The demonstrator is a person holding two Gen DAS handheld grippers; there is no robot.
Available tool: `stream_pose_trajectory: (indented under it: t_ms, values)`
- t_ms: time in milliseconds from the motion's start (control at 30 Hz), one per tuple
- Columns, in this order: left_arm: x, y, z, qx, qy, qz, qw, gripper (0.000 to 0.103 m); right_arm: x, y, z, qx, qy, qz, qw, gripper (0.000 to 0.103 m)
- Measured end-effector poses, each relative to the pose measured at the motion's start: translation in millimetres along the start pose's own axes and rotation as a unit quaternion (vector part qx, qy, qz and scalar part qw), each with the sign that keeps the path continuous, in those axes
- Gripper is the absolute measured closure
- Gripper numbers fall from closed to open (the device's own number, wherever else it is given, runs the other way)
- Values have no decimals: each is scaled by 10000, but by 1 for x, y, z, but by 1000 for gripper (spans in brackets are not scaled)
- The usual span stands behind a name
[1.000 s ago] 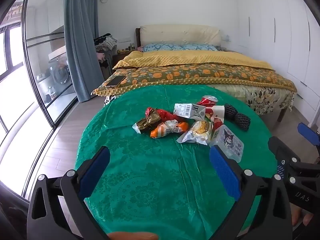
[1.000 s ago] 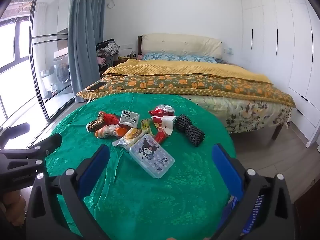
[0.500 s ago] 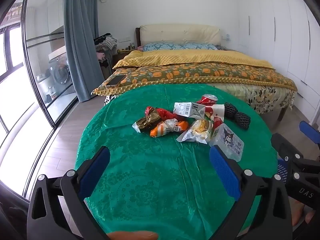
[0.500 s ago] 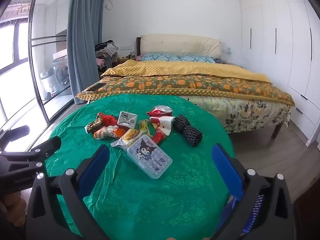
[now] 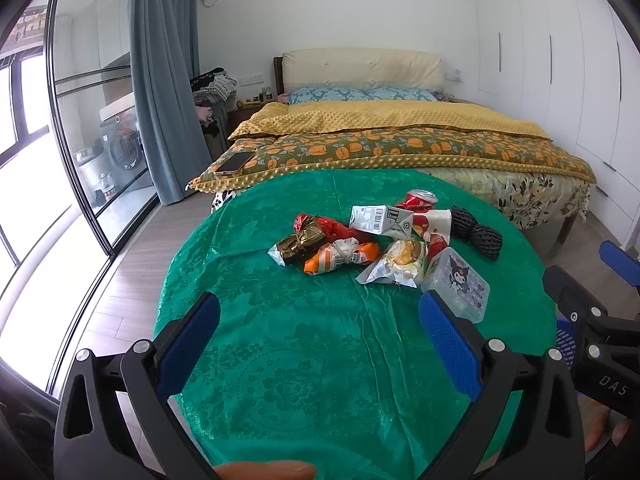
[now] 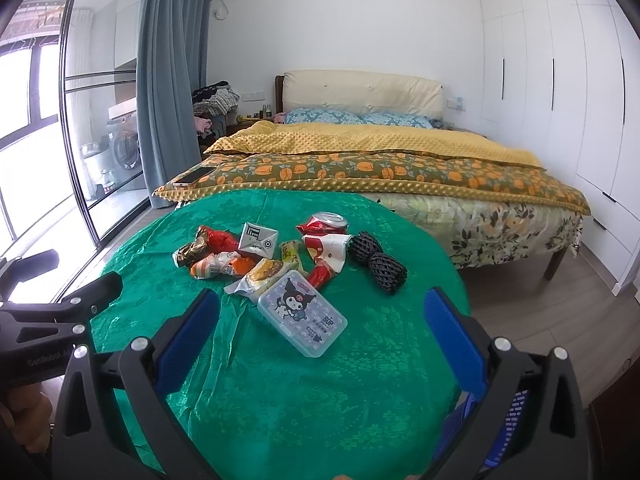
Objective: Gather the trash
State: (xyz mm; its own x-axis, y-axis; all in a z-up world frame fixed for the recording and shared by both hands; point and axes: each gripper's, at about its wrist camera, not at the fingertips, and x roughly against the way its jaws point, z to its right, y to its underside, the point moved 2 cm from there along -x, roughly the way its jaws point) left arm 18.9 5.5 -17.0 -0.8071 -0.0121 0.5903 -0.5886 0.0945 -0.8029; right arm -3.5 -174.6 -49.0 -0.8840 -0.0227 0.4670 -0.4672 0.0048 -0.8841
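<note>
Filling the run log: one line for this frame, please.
phase: pre-grasp | left gripper: open, empty | right gripper: open, empty | trash pile: untouched on green tablecloth | nearest: clear cartoon box

You're looking at bare green tablecloth (image 6: 304, 400) nearside; the trash pile (image 6: 280, 260) is crowding the far middle.

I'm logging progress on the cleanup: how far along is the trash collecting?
Nothing looks collected yet. The left hand-held gripper and right hand-held gripper are both open and empty above the green tablecloth. Left to do: the whole trash pile, including the crushed can and clear plastic box.
</note>
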Motion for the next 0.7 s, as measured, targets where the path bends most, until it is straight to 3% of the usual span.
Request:
stream_pose_trajectory:
  t_ms: [700]
  values:
    - [-1,0,0,-9,-11,10,10000,4,5,-2,-2,7,2,29,10000,5]
